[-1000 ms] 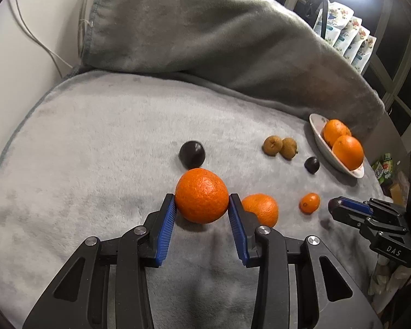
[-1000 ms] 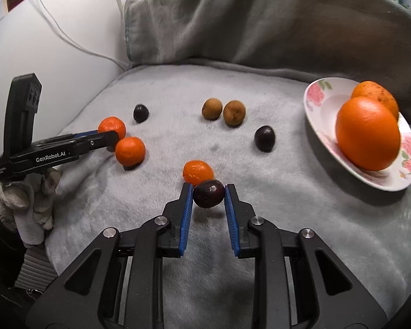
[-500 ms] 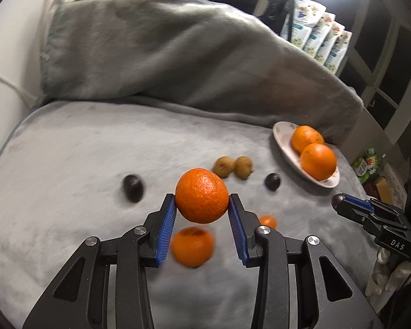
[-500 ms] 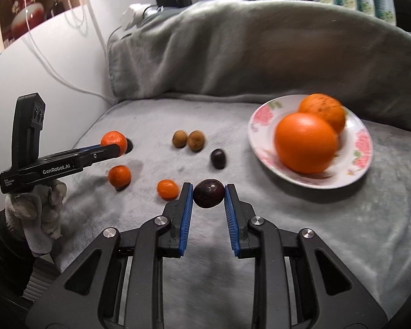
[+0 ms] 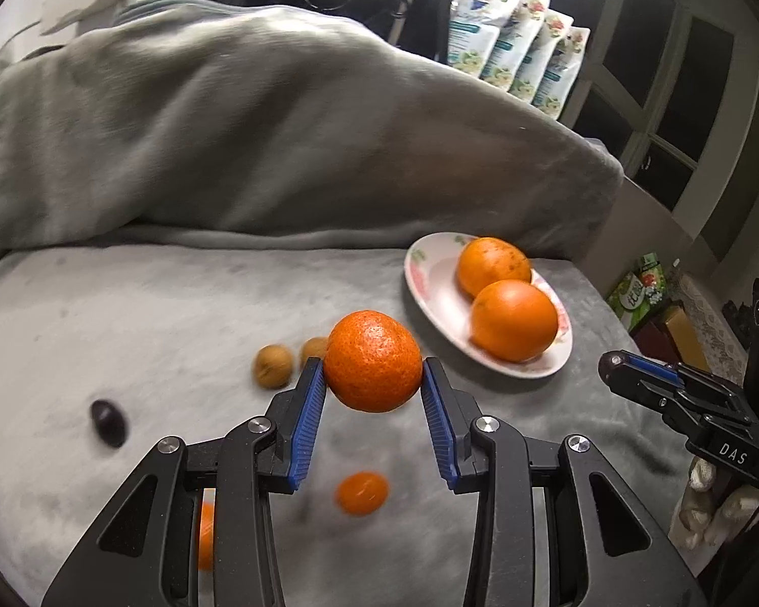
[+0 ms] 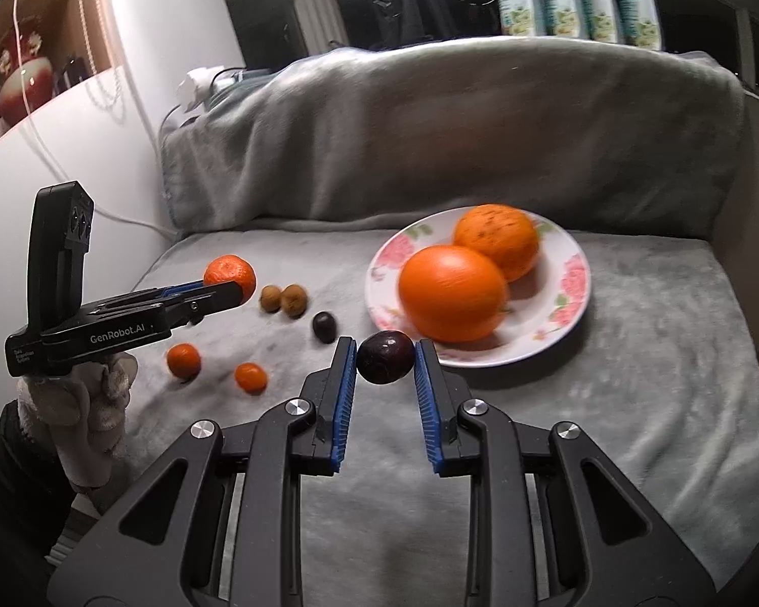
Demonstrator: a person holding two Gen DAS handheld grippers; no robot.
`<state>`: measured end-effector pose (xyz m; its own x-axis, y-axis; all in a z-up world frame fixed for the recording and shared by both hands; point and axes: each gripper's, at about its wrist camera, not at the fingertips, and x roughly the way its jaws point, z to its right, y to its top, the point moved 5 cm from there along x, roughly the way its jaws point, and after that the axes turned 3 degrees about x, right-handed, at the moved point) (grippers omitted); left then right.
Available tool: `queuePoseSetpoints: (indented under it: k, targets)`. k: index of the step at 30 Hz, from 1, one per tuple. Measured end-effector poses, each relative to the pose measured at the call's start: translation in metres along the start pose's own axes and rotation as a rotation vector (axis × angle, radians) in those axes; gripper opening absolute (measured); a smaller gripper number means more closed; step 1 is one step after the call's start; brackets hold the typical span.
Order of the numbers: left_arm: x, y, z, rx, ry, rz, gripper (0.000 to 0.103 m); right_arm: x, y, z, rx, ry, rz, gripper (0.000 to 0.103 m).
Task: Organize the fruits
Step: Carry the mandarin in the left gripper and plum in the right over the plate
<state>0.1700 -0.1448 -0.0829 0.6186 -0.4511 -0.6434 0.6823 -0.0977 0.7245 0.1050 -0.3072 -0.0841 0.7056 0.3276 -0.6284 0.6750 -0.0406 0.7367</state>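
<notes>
My left gripper (image 5: pixel 373 379) is shut on an orange mandarin (image 5: pixel 372 360) and holds it above the grey blanket, left of the floral plate (image 5: pixel 430 283). My right gripper (image 6: pixel 384 358) is shut on a dark plum (image 6: pixel 384 357), held above the blanket just in front of the plate's (image 6: pixel 572 298) near rim. Two large oranges (image 6: pixel 453 293) lie on the plate. Loose on the blanket are two brown fruits (image 6: pixel 283 299), a dark plum (image 6: pixel 324 326) and two small mandarins (image 6: pixel 250 377). The left gripper with its mandarin (image 6: pixel 230 275) shows at left in the right wrist view.
A grey blanket (image 5: pixel 126 323) covers the seat and a raised backrest (image 5: pixel 258 126) behind the fruit. White pouches (image 5: pixel 521 45) stand behind the backrest. Another dark plum (image 5: pixel 109 422) lies at left. The right gripper's body (image 5: pixel 683 394) shows at the right edge of the left wrist view.
Both grippers have risen from the blanket with their fruit and moved toward the plate. The plate now looks closer in both views.
</notes>
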Motion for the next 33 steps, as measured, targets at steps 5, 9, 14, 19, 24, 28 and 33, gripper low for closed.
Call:
queuePoseSetpoints:
  k: [5, 9, 14, 19, 24, 28, 33]
  targets:
    - [0.012, 0.009, 0.012, 0.017, -0.016, -0.004, 0.037, -0.004, 0.003, 0.017, 0.019, -0.029, 0.014, 0.025]
    - [0.023, 0.015, 0.018, 0.024, -0.024, -0.014, 0.037, -0.005, 0.004, 0.027, 0.03, -0.044, 0.019, 0.025]
    - [0.038, 0.022, 0.023, 0.049, -0.021, -0.032, 0.037, -0.002, 0.006, 0.041, 0.044, -0.06, 0.019, 0.025]
    - [0.051, 0.031, 0.027, 0.054, -0.029, -0.045, 0.037, 0.003, 0.011, 0.053, 0.058, -0.072, 0.019, 0.025]
    - [0.066, 0.039, 0.034, 0.073, -0.029, -0.059, 0.037, 0.011, 0.016, 0.064, 0.062, -0.087, 0.01, 0.025]
    - [0.075, 0.046, 0.036, 0.067, -0.037, -0.067, 0.037, 0.021, 0.02, 0.073, 0.069, -0.093, -0.004, 0.025]
    - [0.085, 0.05, 0.035, 0.055, -0.049, -0.086, 0.037, 0.033, 0.022, 0.082, 0.075, -0.098, -0.018, 0.025]
